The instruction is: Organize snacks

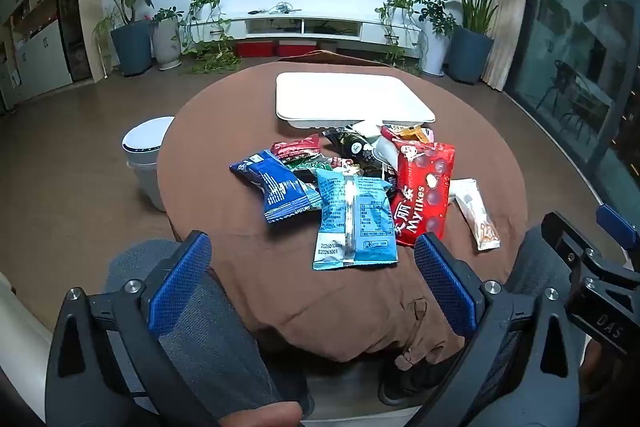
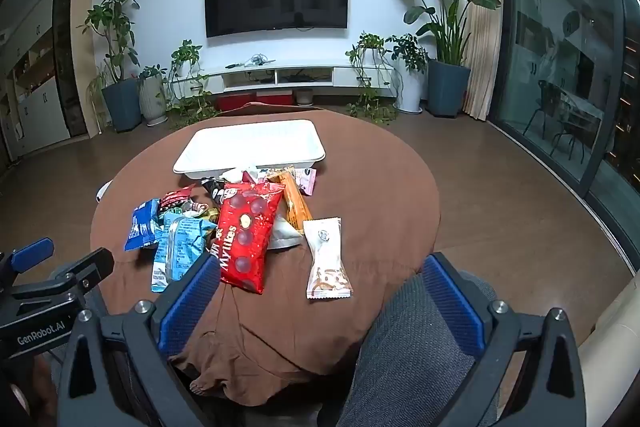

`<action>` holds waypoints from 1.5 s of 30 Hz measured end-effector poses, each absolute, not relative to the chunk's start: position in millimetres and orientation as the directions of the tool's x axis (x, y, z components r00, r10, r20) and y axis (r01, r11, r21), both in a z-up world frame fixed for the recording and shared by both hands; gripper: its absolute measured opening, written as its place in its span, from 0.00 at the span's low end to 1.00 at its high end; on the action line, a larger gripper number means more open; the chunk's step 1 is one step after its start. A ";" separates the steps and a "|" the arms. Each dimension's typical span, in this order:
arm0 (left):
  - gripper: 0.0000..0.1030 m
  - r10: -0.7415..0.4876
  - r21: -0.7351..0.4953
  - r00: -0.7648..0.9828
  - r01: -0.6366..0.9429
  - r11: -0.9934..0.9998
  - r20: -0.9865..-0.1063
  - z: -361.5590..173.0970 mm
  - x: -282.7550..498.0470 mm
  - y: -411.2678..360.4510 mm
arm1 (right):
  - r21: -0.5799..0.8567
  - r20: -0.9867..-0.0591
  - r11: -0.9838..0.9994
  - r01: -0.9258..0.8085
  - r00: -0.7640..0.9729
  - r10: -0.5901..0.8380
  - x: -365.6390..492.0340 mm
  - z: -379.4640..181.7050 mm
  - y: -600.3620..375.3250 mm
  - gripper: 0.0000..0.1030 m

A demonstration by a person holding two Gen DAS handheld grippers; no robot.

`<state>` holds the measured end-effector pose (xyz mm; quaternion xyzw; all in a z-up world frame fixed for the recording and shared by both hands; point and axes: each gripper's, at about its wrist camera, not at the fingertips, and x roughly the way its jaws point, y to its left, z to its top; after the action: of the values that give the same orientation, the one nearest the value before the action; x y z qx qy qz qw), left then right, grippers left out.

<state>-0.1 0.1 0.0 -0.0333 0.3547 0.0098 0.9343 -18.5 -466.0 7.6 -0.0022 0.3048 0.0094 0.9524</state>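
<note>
Dark blue packet (image 1: 276, 189): leftmost of the heap on the brown-clothed round table (image 1: 500, 163), partly overlapped by the light blue one.
Light blue packet (image 1: 354, 223): lies on top at the near edge of the heap, back seam up, nearest the left gripper (image 1: 312, 287).
Left gripper: jaws wide apart, nothing between them, hanging short of the heap over the near table edge.
Red Mylikes bag (image 2: 248, 233): middle of the heap, leaning over smaller packets; its near end sits just beyond the right gripper's left finger.
White tray (image 2: 252, 151): behind the heap, empty as far as the views show; likely where the snacks should go.
White stick pack (image 2: 326, 259): lies alone to the right, apart from the heap, flat on the cloth.
Right gripper (image 2: 320, 303): jaws wide apart, holding nothing, hanging over the near table edge.
Step in hand: probably the first pick.
Doing it well: take an outer, uncovered packet first; the stick pack suits the right gripper, the light blue packet the left. Close across the narrow width, and avoid pinching the loose cloth beneath.
</note>
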 end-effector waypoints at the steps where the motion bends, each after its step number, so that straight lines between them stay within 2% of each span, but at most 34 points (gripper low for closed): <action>1: 1.00 -0.008 -0.058 0.750 -0.041 0.997 -0.661 0.0 -0.2 0.2 | 0.002 -0.581 1.000 -0.020 0.814 0.017 -18.2 7.3 -465.9 1.00; 45: 1.00 0.001 -0.046 0.746 -0.042 0.998 -0.666 -6.0 1.5 1.3 | -0.006 -0.613 1.000 -0.022 0.790 0.014 -14.4 0.3 -464.7 1.00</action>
<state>1.5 1.3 -6.0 -0.0293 0.3565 0.0115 0.9338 -14.4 -464.7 0.3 -0.0066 0.3238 0.0095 0.9461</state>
